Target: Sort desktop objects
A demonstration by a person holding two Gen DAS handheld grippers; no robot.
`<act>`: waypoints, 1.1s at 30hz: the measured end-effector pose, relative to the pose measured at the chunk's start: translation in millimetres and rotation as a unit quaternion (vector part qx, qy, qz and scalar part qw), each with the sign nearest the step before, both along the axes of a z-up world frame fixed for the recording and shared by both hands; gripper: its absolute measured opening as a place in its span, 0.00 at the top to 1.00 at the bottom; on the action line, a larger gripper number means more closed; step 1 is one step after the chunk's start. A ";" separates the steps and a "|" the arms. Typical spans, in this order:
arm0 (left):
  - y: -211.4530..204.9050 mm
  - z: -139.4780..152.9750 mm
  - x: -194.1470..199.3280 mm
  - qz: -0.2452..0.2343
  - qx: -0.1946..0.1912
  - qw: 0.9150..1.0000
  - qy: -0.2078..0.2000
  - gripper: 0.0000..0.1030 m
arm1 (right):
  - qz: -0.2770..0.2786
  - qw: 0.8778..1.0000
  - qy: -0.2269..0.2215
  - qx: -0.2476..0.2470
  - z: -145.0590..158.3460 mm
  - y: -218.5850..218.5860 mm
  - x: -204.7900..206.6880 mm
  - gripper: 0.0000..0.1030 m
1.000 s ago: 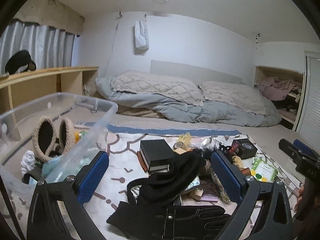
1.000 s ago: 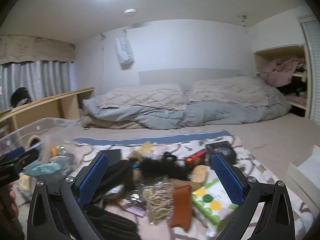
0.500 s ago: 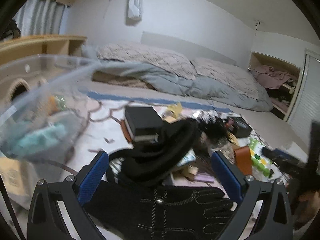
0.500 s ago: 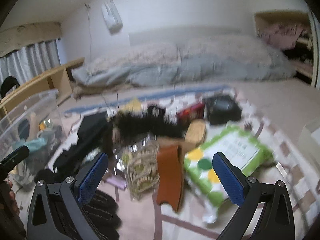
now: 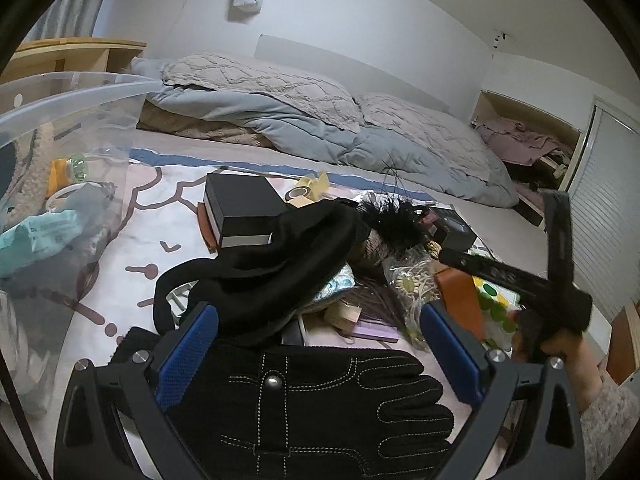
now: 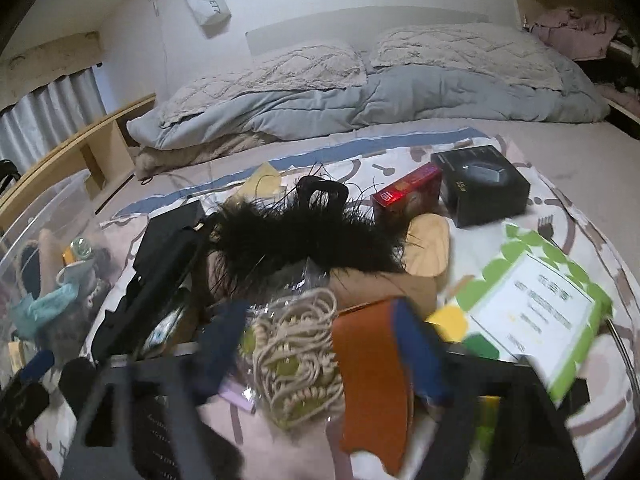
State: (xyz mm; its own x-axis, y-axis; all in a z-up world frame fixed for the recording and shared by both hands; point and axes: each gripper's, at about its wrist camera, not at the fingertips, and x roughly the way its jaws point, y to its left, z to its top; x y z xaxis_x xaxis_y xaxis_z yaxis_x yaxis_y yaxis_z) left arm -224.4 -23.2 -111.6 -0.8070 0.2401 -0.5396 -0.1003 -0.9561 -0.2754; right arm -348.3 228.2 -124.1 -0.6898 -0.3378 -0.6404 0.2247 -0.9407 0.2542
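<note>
In the left wrist view my left gripper (image 5: 318, 354) is open, low over a black stitched glove (image 5: 320, 400) that lies between its blue pads without touching them. Just beyond lies a heap of black fabric (image 5: 280, 256) and a black box (image 5: 240, 212). In the right wrist view my right gripper (image 6: 320, 348) is blurred and its jaws are closing. A clear bag of beige cord (image 6: 296, 352) and an orange-brown leather case (image 6: 372, 372) lie between its fingers; no firm press shows.
A clear plastic bin (image 5: 72, 92) with slippers and packets stands at the left. Black feathery item (image 6: 304, 240), red box (image 6: 404, 196), black mouse box (image 6: 480, 184) and green-dotted packet (image 6: 532, 308) crowd the patterned sheet. Pillows and a duvet (image 6: 360, 92) lie behind.
Both grippers have dropped and tipped down toward the clutter. The right gripper's jaws have narrowed from wide open around the cord bag and the orange case. The left stays open over the glove.
</note>
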 end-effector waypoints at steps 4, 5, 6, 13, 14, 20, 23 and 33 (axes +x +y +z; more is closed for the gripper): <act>2.4 -3.2 -1.6 -0.005 -0.004 1.000 -0.004 0.07 | -0.004 1.000 -0.002 -0.023 -3.0 2.2 -17.0 0.56; 3.0 -3.6 -2.4 -0.006 -0.005 1.000 -0.005 0.07 | 0.001 1.000 -0.007 -0.022 -5.8 0.3 -21.1 0.56; 3.9 -4.4 -2.9 -0.008 -0.006 1.000 -0.006 0.07 | 0.014 1.000 -0.019 -0.016 -11.8 -3.8 -25.2 0.56; 11.3 -10.6 -4.7 -0.019 -0.010 1.000 -0.016 0.07 | 0.111 0.990 -0.074 0.050 -44.8 -40.6 -4.2 0.56; 12.6 -11.0 -4.5 -0.021 -0.012 1.000 -0.018 0.07 | 0.114 0.989 -0.075 0.056 -47.3 -42.7 1.8 0.56; 14.6 -13.0 -3.4 -0.024 -0.023 0.999 -0.022 0.07 | 0.112 0.985 -0.124 0.027 -49.0 -23.1 23.3 0.56; 13.6 -14.6 -3.4 -0.024 -0.022 0.999 -0.027 0.07 | 0.105 0.985 -0.131 0.035 -49.4 -16.0 35.5 0.56; 22.7 -12.8 8.1 -0.044 -0.021 0.998 -0.033 0.07 | 0.092 0.986 -0.128 0.048 -43.4 6.7 84.5 0.55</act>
